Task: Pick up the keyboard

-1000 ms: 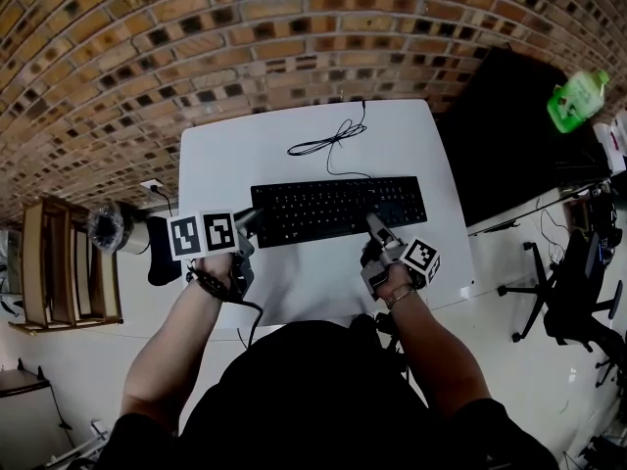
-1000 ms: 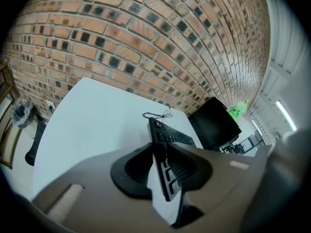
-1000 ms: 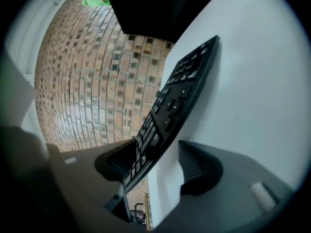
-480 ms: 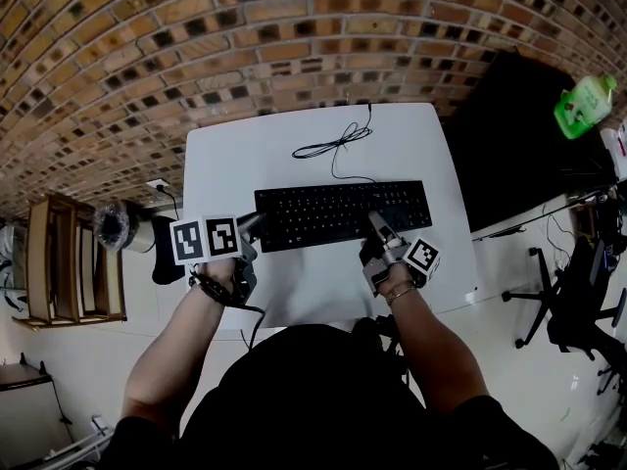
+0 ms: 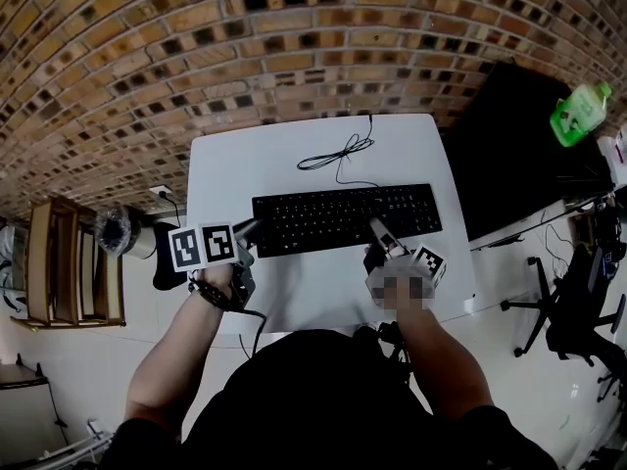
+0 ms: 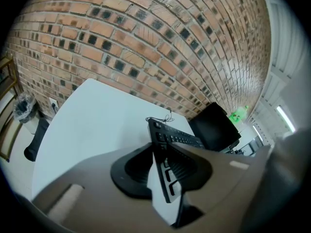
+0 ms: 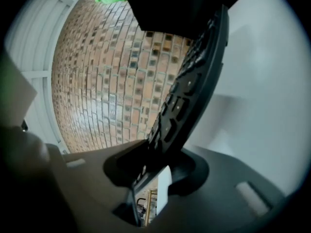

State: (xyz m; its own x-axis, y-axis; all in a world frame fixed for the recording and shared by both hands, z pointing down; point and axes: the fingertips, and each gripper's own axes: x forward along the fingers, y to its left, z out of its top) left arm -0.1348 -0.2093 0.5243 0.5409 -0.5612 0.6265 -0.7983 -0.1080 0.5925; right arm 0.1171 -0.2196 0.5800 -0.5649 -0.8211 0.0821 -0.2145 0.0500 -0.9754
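The long, flat black keyboard (image 5: pixel 345 218) is pinched from two sides right now. My left gripper (image 5: pixel 250 229) has its jaws partway in and clamped on the keyboard's left short end, with the edge sitting right between the pads. My right gripper (image 5: pixel 377 231) comes at the near long edge, over toward the right side. Its jaws are closing with the keyboard's edge between them, and the pads look like they're on it.

In the right gripper view the keyboard looks tilted up off the tabletop, with a shadow under it. Just past both grippers, the keyboard's thin black cable (image 5: pixel 338 153) lies in a loose tangle on the white rectangular table (image 5: pixel 225 174). Further out beyond that is the reddish brick wall (image 5: pixel 196 47). Off to the right of my right gripper there's a big black panel (image 5: pixel 509 135) with a green plastic bottle (image 5: pixel 578 108) at its far corner.
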